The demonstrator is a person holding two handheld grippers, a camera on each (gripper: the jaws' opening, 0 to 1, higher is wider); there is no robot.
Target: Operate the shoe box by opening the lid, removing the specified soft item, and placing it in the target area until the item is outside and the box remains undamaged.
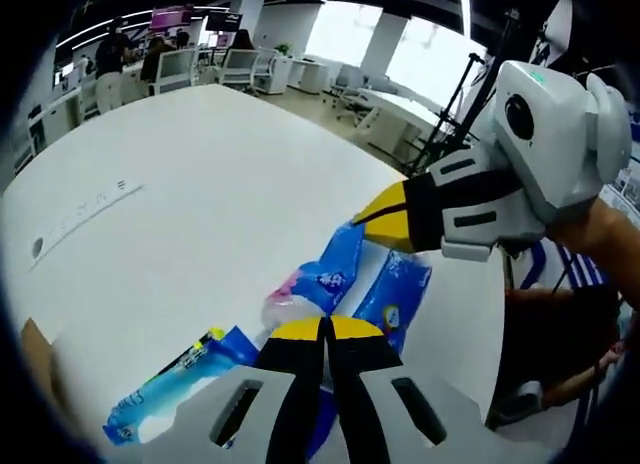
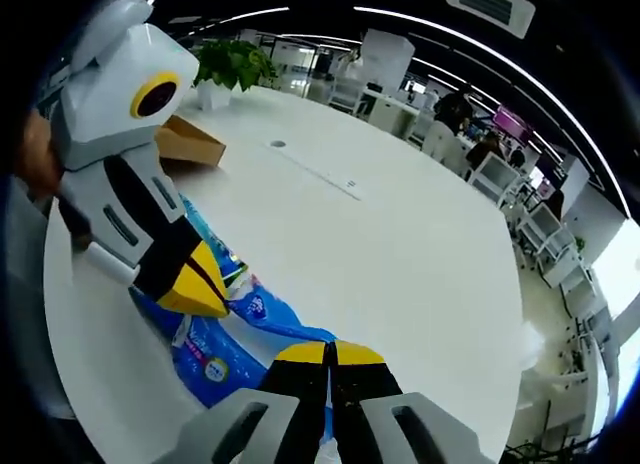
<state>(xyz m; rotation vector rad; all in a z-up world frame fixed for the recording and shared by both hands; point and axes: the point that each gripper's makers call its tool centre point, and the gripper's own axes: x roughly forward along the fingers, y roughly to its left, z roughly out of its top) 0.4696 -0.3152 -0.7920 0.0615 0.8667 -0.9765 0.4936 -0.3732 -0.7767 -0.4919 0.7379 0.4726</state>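
Both tongs are pressed together on the blue tissue pack [image 1: 330,274]: left tongs [image 1: 325,329] pinching one end, right tongs [image 2: 330,352] the other, over the white tabletop [image 1: 200,204].

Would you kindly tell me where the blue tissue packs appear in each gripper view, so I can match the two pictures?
Left gripper view: blue tissue packs lie bottom centre on the white table, just beyond the left gripper.
Right gripper view: the packs lie lower left, beside the right gripper.
Shared landmark: the long grey strip on the tabletop.
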